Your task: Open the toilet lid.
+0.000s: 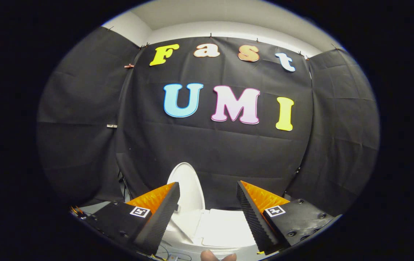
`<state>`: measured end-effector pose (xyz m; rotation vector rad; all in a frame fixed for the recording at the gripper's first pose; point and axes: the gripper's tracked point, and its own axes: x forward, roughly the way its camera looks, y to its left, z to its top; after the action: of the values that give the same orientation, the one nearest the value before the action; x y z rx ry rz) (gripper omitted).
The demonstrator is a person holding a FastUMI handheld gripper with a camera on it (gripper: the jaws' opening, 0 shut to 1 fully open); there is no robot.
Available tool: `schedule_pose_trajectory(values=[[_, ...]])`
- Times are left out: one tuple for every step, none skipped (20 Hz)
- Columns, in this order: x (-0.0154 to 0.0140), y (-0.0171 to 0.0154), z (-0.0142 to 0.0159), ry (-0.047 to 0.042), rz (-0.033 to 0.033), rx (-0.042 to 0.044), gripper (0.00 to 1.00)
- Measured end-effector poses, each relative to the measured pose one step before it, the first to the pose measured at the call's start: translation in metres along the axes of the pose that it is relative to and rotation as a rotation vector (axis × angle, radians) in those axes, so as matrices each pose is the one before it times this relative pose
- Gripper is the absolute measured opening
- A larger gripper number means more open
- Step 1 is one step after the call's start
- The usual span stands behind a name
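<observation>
A white toilet [225, 226] stands against the black cloth wall, seen between and beyond my fingers. Its white lid [188, 186] stands raised, nearly upright, leaning toward the wall, closer to the left finger. The flat white top of the toilet lies below it, between the fingers. My gripper [208, 186] is open, its fingers wide apart with nothing between them, and neither finger touches the lid.
Black cloth walls close the booth on the left, back and right. Thin cables [167, 253] lie on the floor near the toilet's base. A fingertip of a hand [214, 256] shows under the gripper.
</observation>
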<state>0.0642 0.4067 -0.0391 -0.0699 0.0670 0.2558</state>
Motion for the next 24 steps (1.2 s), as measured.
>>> schedule_pose_trajectory(values=[[-0.00486,-0.01233,0.00366,-0.00224,-0.00806,0.01309,0.99],[-0.0047,-0.01409,0.0046,-0.00334,-0.0116,0.01392,0.99],[-0.00527,-0.01456,0.00542,-0.00792,-0.01189,0.01229,0.99],[-0.00457,-0.01518,0.00643,-0.01116,-0.01752,0.00469,0.99],[-0.00398,-0.01525,0.00562,-0.01236,-0.01841,-0.00087,0.99],[-0.00436,-0.01738,0.0049,-0.00977,-0.02353,-0.00282,0.99],[-0.00463,-0.01548,0.00474,-0.00948,-0.02097,0.00265,0.99],[-0.00453,-0.01583,0.00531,-0.01032,-0.02099,0.00903,0.99],[-0.0057,-0.0135,0.00488,-0.00825,-0.01739,0.00883,0.99],[-0.00504,-0.0143,0.00487,-0.01268,-0.01895,0.00804,0.99],[-0.00485,-0.01143,0.00495,-0.0099,-0.01899,0.00599,0.99],[-0.00426,-0.00952,0.00313,-0.00712,-0.01006,0.00883,0.99],[-0.00569,-0.00864,0.0021,-0.00419,-0.01331,0.00652,0.99],[-0.00482,-0.00804,0.00139,-0.00174,-0.0137,0.00089,0.99],[-0.00639,-0.00606,0.00039,0.00021,-0.0086,-0.00179,0.99],[-0.00511,-0.00426,-0.00014,0.00498,-0.00512,0.00171,0.99],[-0.00553,-0.00437,-0.00181,0.00733,-0.00389,0.0016,0.99],[-0.00449,-0.0045,-0.00216,0.00464,-0.00678,-0.00242,0.99],[-0.00335,-0.00405,0.00066,-0.00052,-0.00891,-0.00293,0.99],[-0.00177,-0.00443,-0.00011,0.00272,-0.01052,-0.0042,0.99],[-0.00226,-0.00445,-0.00243,0.00541,-0.00872,-0.00082,0.99],[-0.00053,-0.00186,-0.00223,0.00658,-0.00295,0.00494,0.99],[-0.00031,-0.00078,-0.00317,0.00734,-0.00177,0.00727,0.99],[-0.00026,-0.0019,-0.00121,0.0043,-0.00251,0.00569,0.99]])
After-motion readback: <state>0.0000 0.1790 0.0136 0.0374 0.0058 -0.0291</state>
